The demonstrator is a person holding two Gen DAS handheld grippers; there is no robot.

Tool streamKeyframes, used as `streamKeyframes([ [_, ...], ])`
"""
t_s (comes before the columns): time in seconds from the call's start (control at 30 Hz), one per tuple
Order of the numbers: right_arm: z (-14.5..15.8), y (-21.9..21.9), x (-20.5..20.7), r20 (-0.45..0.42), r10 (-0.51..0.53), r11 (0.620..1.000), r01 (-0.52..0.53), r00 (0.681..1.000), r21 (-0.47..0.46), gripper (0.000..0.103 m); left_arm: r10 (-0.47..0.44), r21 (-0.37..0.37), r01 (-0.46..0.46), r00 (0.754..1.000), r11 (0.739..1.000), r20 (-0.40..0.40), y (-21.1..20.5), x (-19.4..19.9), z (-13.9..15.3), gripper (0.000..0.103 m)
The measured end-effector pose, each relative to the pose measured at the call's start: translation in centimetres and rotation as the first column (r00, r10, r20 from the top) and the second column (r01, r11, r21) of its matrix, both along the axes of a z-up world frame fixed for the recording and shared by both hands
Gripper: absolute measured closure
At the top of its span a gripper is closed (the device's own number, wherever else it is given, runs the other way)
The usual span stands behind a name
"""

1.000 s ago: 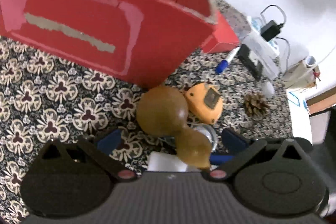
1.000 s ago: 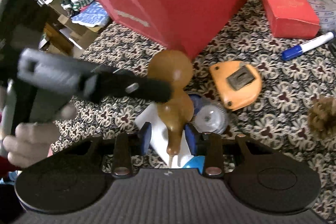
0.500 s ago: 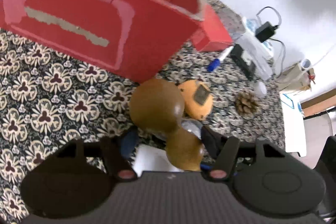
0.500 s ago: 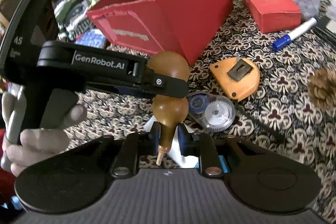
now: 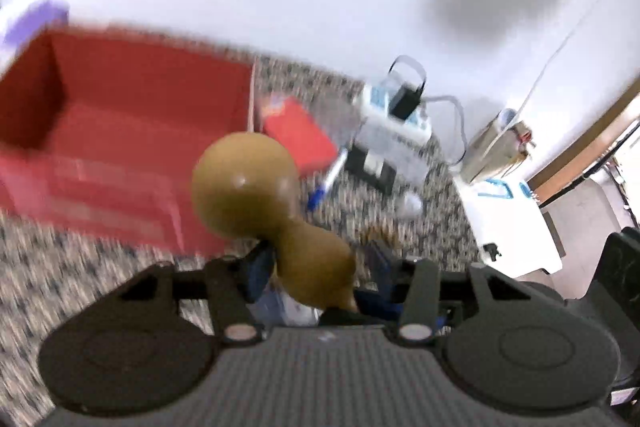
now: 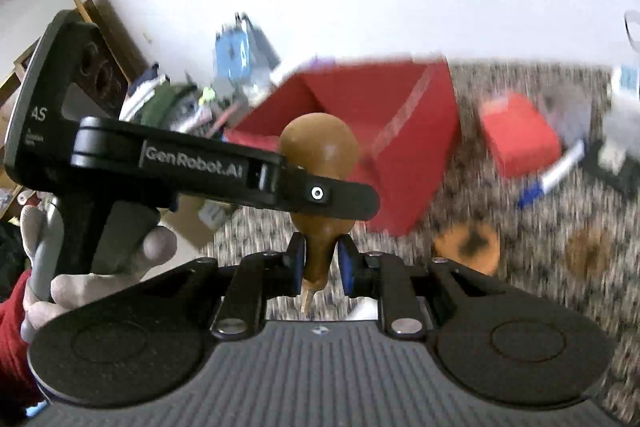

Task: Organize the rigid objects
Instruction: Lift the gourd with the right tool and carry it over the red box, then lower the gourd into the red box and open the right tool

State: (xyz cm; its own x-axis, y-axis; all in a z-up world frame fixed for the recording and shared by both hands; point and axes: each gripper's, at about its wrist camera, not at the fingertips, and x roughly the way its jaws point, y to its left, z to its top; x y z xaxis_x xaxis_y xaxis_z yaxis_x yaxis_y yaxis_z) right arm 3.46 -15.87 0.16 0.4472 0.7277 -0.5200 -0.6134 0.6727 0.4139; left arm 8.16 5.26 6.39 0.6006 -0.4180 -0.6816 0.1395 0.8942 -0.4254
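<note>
Item: brown gourd (image 6: 318, 147), lifted clear of the patterned worktop (image 6: 532, 247), in front of the open red cardboard box (image 6: 360, 95). Left gripper (image 5: 316, 259): fingers clamping the gourd's waist. Right gripper (image 6: 320, 263): blue-padded fingers (image 6: 298, 263) pinching its narrow stem end. Right of the box: small red box (image 6: 520, 135), marker (image 6: 550, 179), both lying blurred; the orange item (image 6: 466, 247) is possibly a tape measure.
</note>
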Motion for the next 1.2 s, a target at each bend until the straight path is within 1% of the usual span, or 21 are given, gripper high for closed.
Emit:
streamKeyframes([
  [0.07,1.1,1.4,1.0,0.032,-0.028,1.0,0.028,0.999,0.012,0.102,-0.013,0.002,0.013,1.0,1.0,0.018,1.6,1.5,1.4,0.054],
  [0.13,1.8,3.1,2.3,0.032,-0.055,0.998,0.054,0.998,0.033,0.102,-0.035,0.024,0.034,0.998,0.999,0.052,3.4,2.9,2.5,0.054],
  [0.2,2.2,5.1,3.8,0.021,-0.079,0.996,0.077,0.997,0.052,0.102,-0.046,0.048,0.043,0.997,0.998,0.056,5.1,4.4,2.8,0.054],
  [0.27,2.0,7.5,5.6,-0.011,-0.106,0.992,0.107,0.994,0.073,0.102,-0.05,0.065,0.047,0.998,0.997,0.041,7.1,6.3,2.4,0.054],
  [0.37,0.8,11.0,8.1,-0.056,-0.146,0.984,0.151,0.988,0.096,0.102,-0.044,0.096,0.043,0.999,0.994,0.005,10.1,9.3,1.1,0.054],
  [0.5,-1.0,14.8,11.1,-0.132,-0.174,0.976,0.189,0.976,0.111,0.101,-0.023,0.133,0.03,0.998,0.991,-0.05,13.6,12.9,-1.7,0.054],
  [0.6,-3.1,17.9,13.0,-0.188,-0.194,0.973,0.214,0.963,0.089,0.101,-0.008,0.14,0.022,0.995,0.99,-0.099,15.7,15.1,-4.1,0.054],
  [0.73,-5.5,20.8,14.2,-0.258,-0.223,0.967,0.247,0.94,0.067,0.102,0.009,0.195,0.02,0.989,0.981,-0.147,17.5,16.7,-6.7,0.054],
  [0.77,-5.7,21.2,14.1,-0.272,-0.228,0.966,0.253,0.935,0.058,0.102,0.009,0.205,0.023,0.988,0.978,-0.152,17.8,16.9,-7.2,0.054],
  [0.8,-6.0,21.8,14.3,-0.28,-0.228,0.967,0.25,0.932,0.048,0.102,0.004,0.215,0.03,0.988,0.976,-0.156,18.0,17.0,-7.4,0.052],
  [0.83,-6.3,22.3,14.5,-0.288,-0.221,0.97,0.242,0.932,0.037,0.101,0.003,0.232,0.032,0.989,0.972,-0.151,18.2,16.9,-7.5,0.046],
  [0.87,-6.6,22.6,14.8,-0.301,-0.215,0.971,0.236,0.929,0.037,0.099,0.002,0.246,0.033,0.99,0.969,-0.143,18.6,16.7,-7.5,0.035],
  [0.93,-6.7,23.1,15.1,-0.33,-0.186,0.976,0.212,0.926,0.046,0.098,0.005,0.27,0.024,0.994,0.963,-0.108,19.3,16.2,-7.1,0.025],
  [1.03,-6.1,23.5,14.6,-0.326,-0.145,0.986,0.166,0.934,0.035,0.096,-0.023,0.246,0.048,0.994,0.968,-0.103,20.1,16.0,-6.8,0.025],
  [1.07,-5.9,23.6,14.4,-0.319,-0.131,0.989,0.147,0.939,0.026,0.094,-0.028,0.254,0.052,0.995,0.966,-0.098,20.1,15.8,-6.7,0.024],
  [1.1,-5.8,23.6,14.2,-0.314,-0.123,0.991,0.135,0.942,0.016,0.094,-0.029,0.274,0.051,0.996,0.96,-0.084,19.9,15.4,-6.6,0.024],
  [1.13,-5.4,23.3,14.0,-0.297,-0.125,0.991,0.132,0.947,0.005,0.094,-0.021,0.307,0.039,0.998,0.951,-0.061,19.7,15.0,-6.4,0.015],
  [1.17,-5.2,22.9,13.6,-0.281,-0.125,0.991,0.131,0.951,0.001,0.094,-0.021,0.333,0.031,0.999,0.942,-0.034,19.5,14.5,-6.4,0.011],
  [1.2,-4.7,22.2,13.3,-0.27,-0.127,0.991,0.134,0.954,0.007,0.094,-0.024,0.35,0.029,1.0,0.936,-0.019,19.4,14.2,-6.4,0.011],
])
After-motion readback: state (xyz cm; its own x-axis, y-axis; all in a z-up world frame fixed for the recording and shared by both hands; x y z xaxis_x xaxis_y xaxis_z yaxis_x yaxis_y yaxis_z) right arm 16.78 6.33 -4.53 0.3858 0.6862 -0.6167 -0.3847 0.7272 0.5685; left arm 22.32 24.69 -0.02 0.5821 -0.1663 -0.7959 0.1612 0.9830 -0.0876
